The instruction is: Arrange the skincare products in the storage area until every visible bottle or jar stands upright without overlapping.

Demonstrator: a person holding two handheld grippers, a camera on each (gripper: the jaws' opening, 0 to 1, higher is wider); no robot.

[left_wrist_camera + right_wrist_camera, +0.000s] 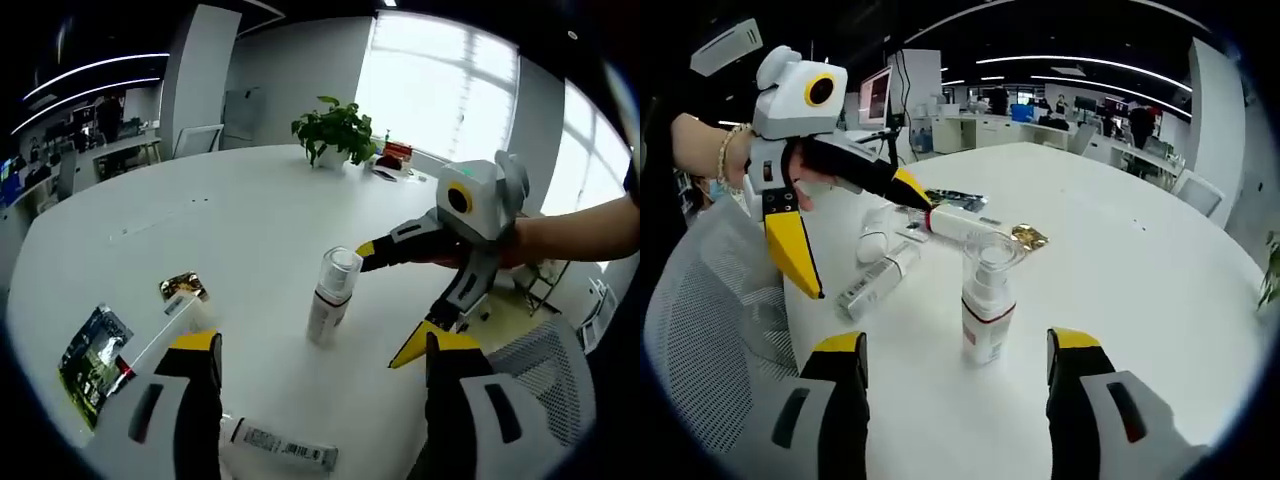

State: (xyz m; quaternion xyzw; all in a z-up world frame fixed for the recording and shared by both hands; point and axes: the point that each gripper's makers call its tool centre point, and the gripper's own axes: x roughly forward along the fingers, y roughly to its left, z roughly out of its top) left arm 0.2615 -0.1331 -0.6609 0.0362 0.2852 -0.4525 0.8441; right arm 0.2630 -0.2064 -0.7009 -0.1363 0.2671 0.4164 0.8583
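A white pump bottle (330, 296) (987, 305) with a clear cap stands upright on the white table (230, 215) (1120, 250). It sits just beyond the tips of both grippers, touched by neither. My left gripper (320, 345) (865, 240) is open and empty. My right gripper (382, 304) (955, 345) is open too, with the bottle ahead of its gap. A white tube with a gold end (180, 300) (960, 223) lies flat. A second labelled tube (282, 446) (876, 280) lies on its side near the table edge. A small white jar (874, 246) stands beside it.
A dark sachet (94, 352) (956, 200) lies flat by the tubes. A potted plant (335, 130) and red items (397, 152) stand at the far edge. A mesh chair (540, 360) (710, 300) is close to the near edge. A person's hand (710, 150) holds the left gripper.
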